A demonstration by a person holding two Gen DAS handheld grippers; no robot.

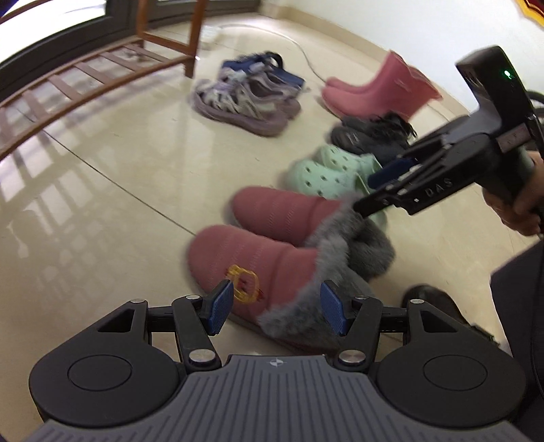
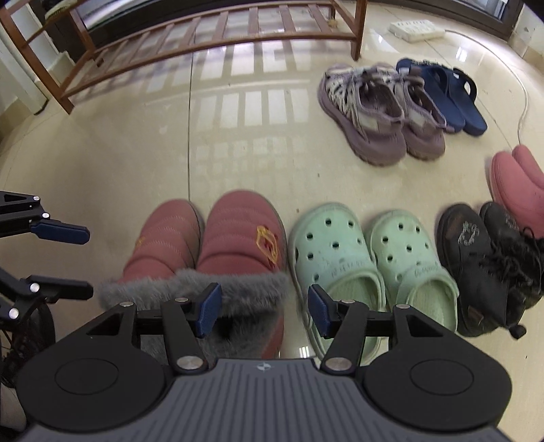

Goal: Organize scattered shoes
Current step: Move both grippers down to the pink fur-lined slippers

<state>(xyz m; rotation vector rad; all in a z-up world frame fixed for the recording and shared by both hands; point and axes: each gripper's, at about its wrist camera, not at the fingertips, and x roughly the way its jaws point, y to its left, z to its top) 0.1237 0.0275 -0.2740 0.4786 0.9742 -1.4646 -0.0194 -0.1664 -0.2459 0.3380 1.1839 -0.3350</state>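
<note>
Two pink fur-cuffed slippers stand side by side on the floor, the near one (image 1: 251, 268) with a yellow emblem, the far one (image 1: 282, 214) beside it; they also show in the right wrist view (image 2: 238, 244). My left gripper (image 1: 277, 307) is open and empty, just above the near slipper. My right gripper (image 2: 261, 311) is open and empty over the grey fur cuff (image 2: 244, 295); in the left wrist view it (image 1: 380, 190) hovers at the far slipper's cuff. Green clogs (image 2: 360, 261) stand to the right of the slippers.
Black lace shoes (image 2: 489, 265), pink rain boots (image 2: 516, 183), purple sneakers (image 2: 377, 115) and blue slides (image 2: 448, 95) stand on the tiled floor. A wooden shoe rack (image 2: 190, 44) stands at the back. A power strip (image 2: 416, 29) with a cable lies beyond it.
</note>
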